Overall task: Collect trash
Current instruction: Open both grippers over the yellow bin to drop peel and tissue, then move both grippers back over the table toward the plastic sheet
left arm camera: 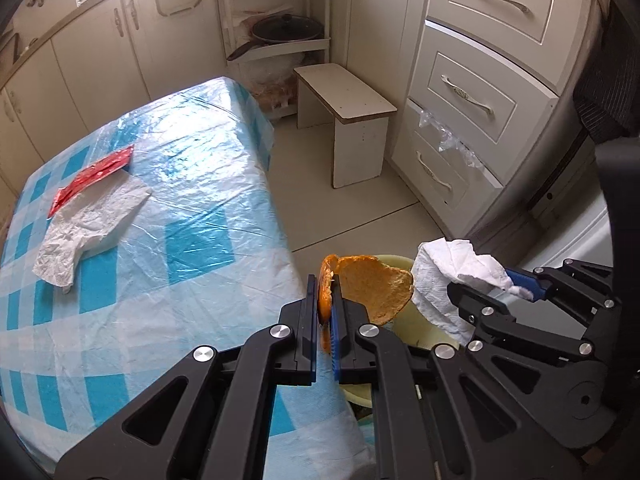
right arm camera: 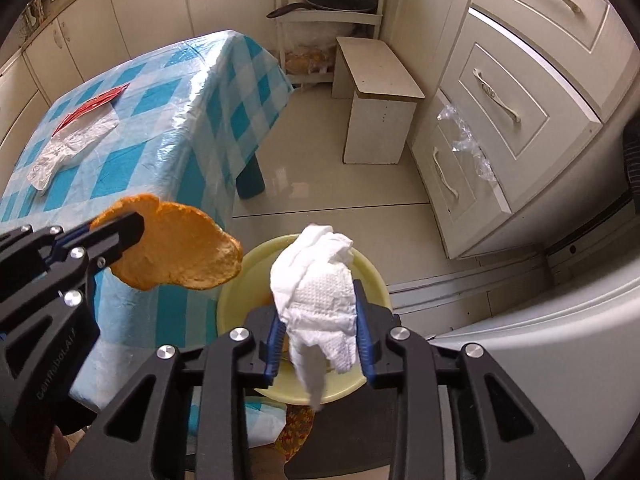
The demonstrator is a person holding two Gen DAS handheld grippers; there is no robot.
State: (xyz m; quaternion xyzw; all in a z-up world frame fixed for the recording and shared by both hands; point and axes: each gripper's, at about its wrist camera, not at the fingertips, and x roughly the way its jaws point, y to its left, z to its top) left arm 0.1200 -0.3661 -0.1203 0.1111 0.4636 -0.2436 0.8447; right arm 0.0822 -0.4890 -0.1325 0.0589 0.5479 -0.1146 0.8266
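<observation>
Kitchen floor, yellow bin [right arm camera: 372, 268] below table's near edge. Your left gripper [left arm camera: 325, 300] pinches orange peel [left arm camera: 376, 292]; right gripper [right arm camera: 320, 320] squeezes white tissue [right arm camera: 316, 296] over bin. Dropping step: next, open both. Red wrapper [left arm camera: 94, 178], white bag [left arm camera: 88, 228] wait on table [left arm camera: 200, 208].

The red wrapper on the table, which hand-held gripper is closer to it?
Left. The left hand-held gripper, holding orange peel, sits by the table edge nearer the red wrapper. The right hand-held gripper is beyond it, over the yellow bowl.

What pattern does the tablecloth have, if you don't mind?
Blue-and-white checks on the tablecloth, clearest in right wrist view.
</observation>
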